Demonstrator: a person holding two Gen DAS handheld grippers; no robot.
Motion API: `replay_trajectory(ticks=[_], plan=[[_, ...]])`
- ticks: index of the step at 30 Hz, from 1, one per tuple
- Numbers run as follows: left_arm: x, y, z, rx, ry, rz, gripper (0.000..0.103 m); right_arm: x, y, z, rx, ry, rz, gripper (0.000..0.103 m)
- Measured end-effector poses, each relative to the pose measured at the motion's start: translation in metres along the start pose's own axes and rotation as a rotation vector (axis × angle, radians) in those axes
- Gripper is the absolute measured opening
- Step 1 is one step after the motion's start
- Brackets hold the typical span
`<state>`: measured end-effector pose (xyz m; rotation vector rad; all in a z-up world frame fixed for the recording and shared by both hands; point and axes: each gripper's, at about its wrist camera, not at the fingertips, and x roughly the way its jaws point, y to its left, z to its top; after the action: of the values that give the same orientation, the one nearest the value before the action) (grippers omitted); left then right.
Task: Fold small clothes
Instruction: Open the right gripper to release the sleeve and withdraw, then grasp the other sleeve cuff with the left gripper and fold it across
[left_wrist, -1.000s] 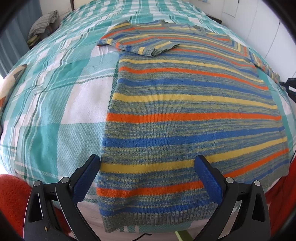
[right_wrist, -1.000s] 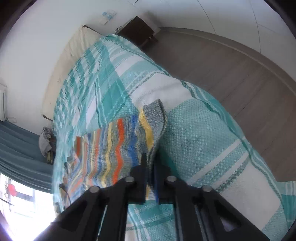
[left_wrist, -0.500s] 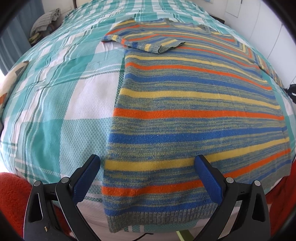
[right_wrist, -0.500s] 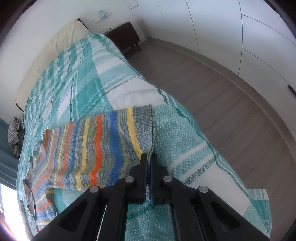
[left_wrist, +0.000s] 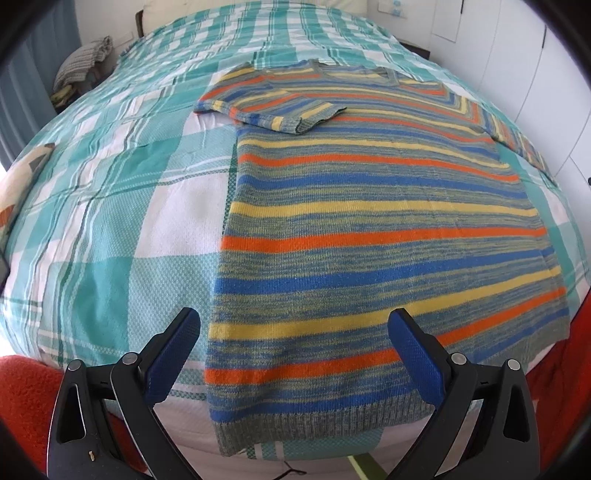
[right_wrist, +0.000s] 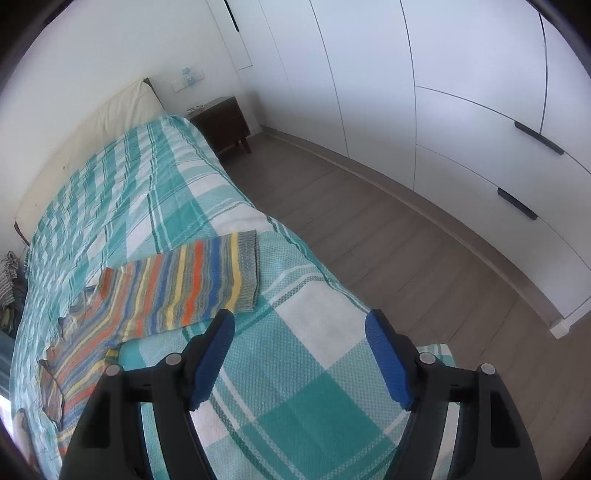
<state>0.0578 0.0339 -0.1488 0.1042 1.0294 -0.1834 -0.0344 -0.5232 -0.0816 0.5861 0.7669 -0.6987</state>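
A striped knit sweater (left_wrist: 376, 236) in blue, orange, yellow and grey lies flat on the checked teal bedspread (left_wrist: 110, 206), hem toward me. Its left sleeve (left_wrist: 273, 107) is folded across the chest. My left gripper (left_wrist: 291, 332) hangs open just above the hem, with nothing between its blue pads. In the right wrist view the right sleeve (right_wrist: 192, 284) lies stretched out on the bedspread (right_wrist: 295, 369), grey cuff outward. My right gripper (right_wrist: 301, 332) is above and beside that cuff, its jaws opening, and the sleeve is no longer between them.
The bed's edge drops to a wooden floor (right_wrist: 388, 236) on the right, with white wardrobe doors (right_wrist: 461, 92) beyond. A dark nightstand (right_wrist: 221, 123) stands by the headboard. A bundle of clothes (left_wrist: 83, 62) sits at the far left. Red fabric (left_wrist: 26, 387) shows below the left gripper.
The right gripper let go of the sleeve cuff, opened, and pulled up and away from it; the sleeve now lies flat. The left gripper stayed open over the hem.
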Motion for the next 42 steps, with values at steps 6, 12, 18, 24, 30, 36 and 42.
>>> replay_trajectory(ticks=[6,12,18,24,30,36,42], plan=[[-0.003,0.004,0.002,-0.013,-0.007,0.001,0.102,-0.049,0.063,-0.059,-0.195,-0.064,0.11,0.081],[-0.027,0.016,0.006,-0.056,-0.026,-0.007,0.102,-0.063,0.137,-0.133,-0.424,-0.003,0.286,0.081],[-0.087,0.028,0.07,-0.096,-0.184,-0.091,0.102,-0.059,0.19,-0.189,-0.669,0.068,0.421,0.081],[-0.033,-0.01,0.162,0.159,-0.21,-0.092,0.102,-0.053,0.202,-0.21,-0.738,0.13,0.463,0.081],[0.105,-0.029,0.176,0.323,0.042,0.013,0.081,-0.052,0.194,-0.208,-0.708,0.143,0.447,0.081],[0.112,0.005,0.184,0.132,0.067,-0.054,0.004,-0.044,0.187,-0.201,-0.662,0.163,0.432,0.081],[0.043,0.158,0.215,-0.334,-0.121,-0.042,0.003,-0.04,0.185,-0.2,-0.643,0.172,0.421,0.081]])
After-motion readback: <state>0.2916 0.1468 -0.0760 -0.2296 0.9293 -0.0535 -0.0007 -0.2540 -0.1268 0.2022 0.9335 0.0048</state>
